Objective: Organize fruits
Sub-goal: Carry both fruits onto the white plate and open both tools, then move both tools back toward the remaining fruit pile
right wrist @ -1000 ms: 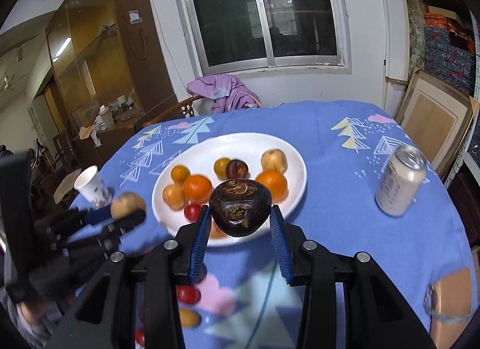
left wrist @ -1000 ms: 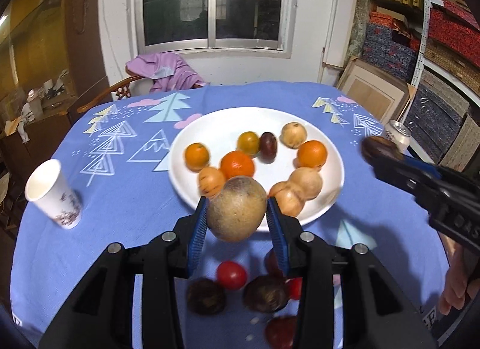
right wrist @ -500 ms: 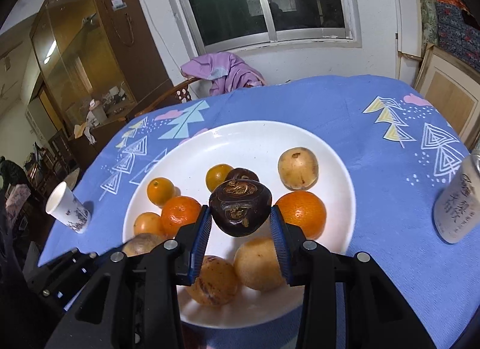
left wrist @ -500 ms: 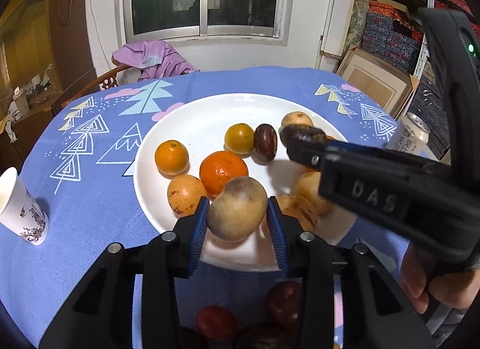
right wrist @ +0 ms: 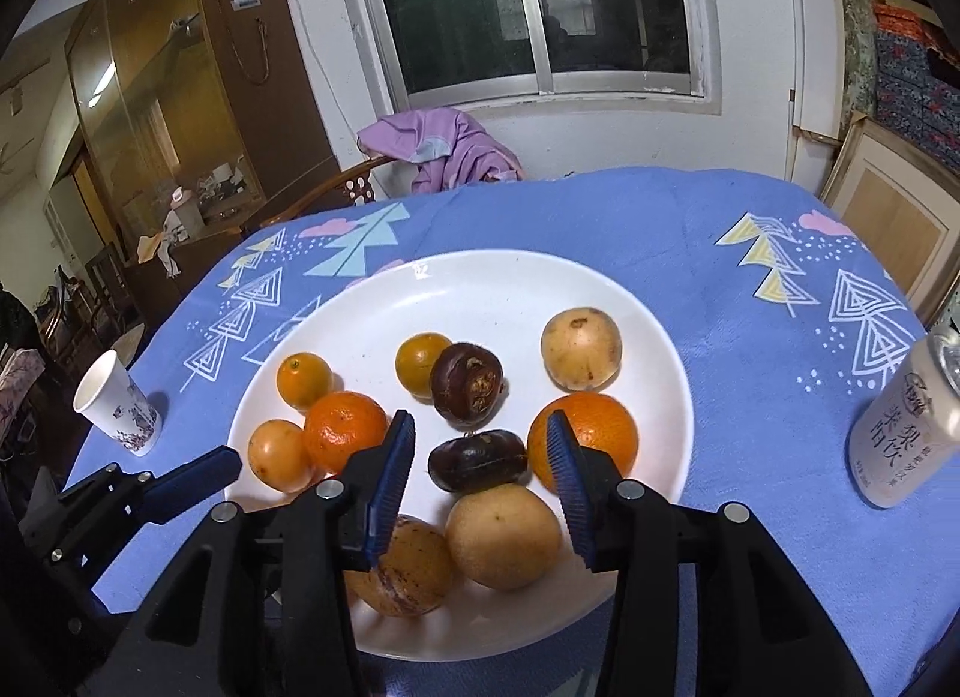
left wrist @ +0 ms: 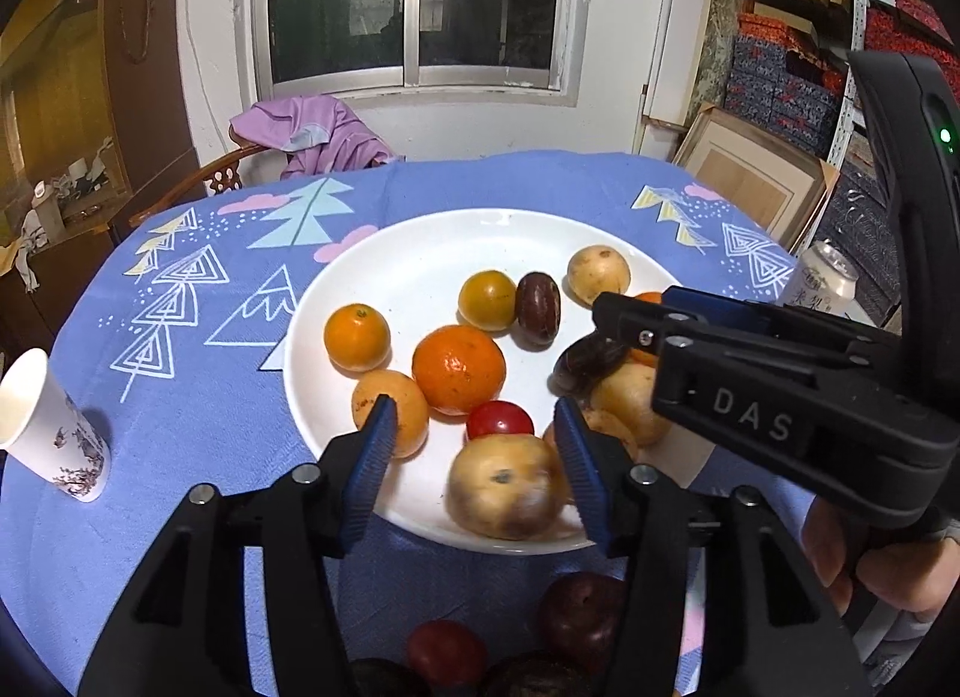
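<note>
- Two grippers over one white plate (right wrist: 654, 337), and both sets of jaws have just been opening.
- Left gripper (left wrist: 477, 460): jaws apart, and the tan fruit (left wrist: 503, 494) sits on the plate's near rim between the blue pads, close to the right pad, clear of the left one. No squeeze on it.
- That fruit is round, pale brown, mottled with a dark speck on top; slightly blurred.
- Right gripper (right wrist: 480, 464): jaws spread, and the dark fruit (right wrist: 477, 466) lies on the plate between the pads with a gap on each side.
- It is deep brown, glossy, wrinkled, resting against a yellow-brown fruit (right wrist: 503, 535) just below it.
- Out from there on the plate: a second dark fruit (right wrist: 467, 384), two oranges, smaller orange and yellow fruits, a cherry tomato (left wrist: 499, 420).
- More dark and red fruits lie on the blue cloth (left wrist: 198, 427) below the plate, under the left gripper.
- Writing: "DAS" in pale letters on the right gripper's side, seen from the left wrist.
- The can (right wrist: 903, 439) at right carries Chinese characters; a paper cup (right wrist: 117, 404) stands at far left.
</note>
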{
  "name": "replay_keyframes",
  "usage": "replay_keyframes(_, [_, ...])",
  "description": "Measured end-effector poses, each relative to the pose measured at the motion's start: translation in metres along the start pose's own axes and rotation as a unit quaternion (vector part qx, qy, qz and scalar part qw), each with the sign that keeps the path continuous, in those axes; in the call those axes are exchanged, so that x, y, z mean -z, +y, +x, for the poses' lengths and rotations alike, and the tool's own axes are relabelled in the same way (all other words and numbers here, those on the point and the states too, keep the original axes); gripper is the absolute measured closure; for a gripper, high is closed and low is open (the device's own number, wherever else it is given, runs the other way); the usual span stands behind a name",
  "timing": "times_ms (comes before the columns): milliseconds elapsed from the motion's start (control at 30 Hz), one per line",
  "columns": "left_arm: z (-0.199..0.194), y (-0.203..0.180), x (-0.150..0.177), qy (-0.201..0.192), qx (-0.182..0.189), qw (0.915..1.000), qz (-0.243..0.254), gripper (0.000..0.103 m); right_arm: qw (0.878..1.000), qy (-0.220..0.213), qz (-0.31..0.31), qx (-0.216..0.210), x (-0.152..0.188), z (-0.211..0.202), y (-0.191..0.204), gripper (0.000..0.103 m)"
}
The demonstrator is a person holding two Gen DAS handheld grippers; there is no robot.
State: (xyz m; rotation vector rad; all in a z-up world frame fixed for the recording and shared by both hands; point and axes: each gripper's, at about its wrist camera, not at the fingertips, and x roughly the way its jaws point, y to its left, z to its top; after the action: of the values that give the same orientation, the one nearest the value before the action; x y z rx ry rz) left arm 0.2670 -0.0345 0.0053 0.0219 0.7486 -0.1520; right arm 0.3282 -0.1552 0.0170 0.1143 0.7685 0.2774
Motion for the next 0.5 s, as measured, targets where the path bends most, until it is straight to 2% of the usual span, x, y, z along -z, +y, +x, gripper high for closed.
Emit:
replay_keyframes(67, [-0.013,0.001,0.0,-0.01,-0.003,0.9999,-0.003,0.038,1.0,-0.01,0.008,-0.004,-0.002,-0.012,-0.001,0.048])
replay_keyframes(167, [-0.037,-0.002,0.002,-0.032,-0.02,0.9993,0.0,0.022,1.0,-0.02,0.017,-0.014,-0.002,-0.033,0.001,0.043])
replay_keyframes(233, [-0.055,-0.006,0.007,-0.048,-0.026,0.9985,0.006,0.016,1.0,-0.022,0.009,-0.015,0.0,-0.047,0.006,0.041])
replay_keyframes(367, [-0.09,-0.011,0.03,-0.072,-0.039,0.9966,0.009,0.008,0.999,-0.04,-0.003,-0.007,0.015,-0.081,0.015,0.031])
replay_keyframes(500, [-0.11,-0.013,0.058,-0.073,-0.062,0.9954,0.005,0.008,0.999,-0.041,0.001,-0.013,0.046,-0.106,0.015,0.026])
